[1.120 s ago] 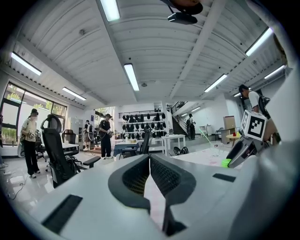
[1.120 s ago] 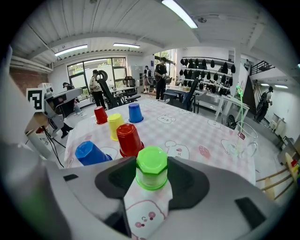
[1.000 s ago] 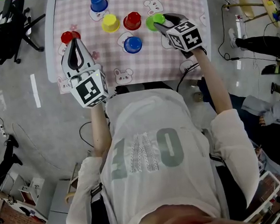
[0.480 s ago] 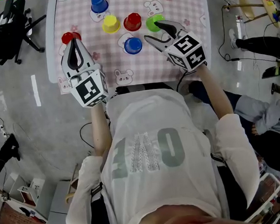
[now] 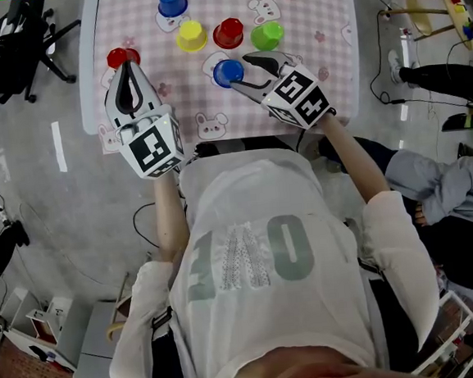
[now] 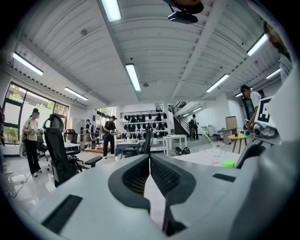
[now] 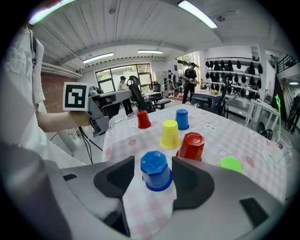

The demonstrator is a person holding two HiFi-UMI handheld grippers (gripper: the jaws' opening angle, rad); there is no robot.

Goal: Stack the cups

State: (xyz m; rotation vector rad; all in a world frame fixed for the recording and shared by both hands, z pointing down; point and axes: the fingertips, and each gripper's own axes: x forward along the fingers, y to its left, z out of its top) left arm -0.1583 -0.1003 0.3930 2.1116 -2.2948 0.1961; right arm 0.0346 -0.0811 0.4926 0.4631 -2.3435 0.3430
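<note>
Pink-checked table (image 5: 320, 12): yellow upturned plastic cup (image 5: 191, 36), red upturned plastic cup (image 5: 228, 33), green upturned plastic cup (image 5: 267, 35) close behind blue upturned plastic cup (image 5: 227, 72). Right gripper (image 5: 241, 70) fingers wide, just been opening, straddling blue upturned plastic cup, seemingly without contact. Left gripper (image 5: 127, 70) fingers closed, empty.

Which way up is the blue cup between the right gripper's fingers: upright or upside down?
Upside down: the blue cup shows its closed base on top, and its wider rim sits on the checked tablecloth.

Shirt (image 5: 285, 250): large grey print, "0" readable, other characters unclear | left cube marker (image 5: 152, 150), right cube marker (image 5: 301, 98): black-and-white square code patterns
</note>
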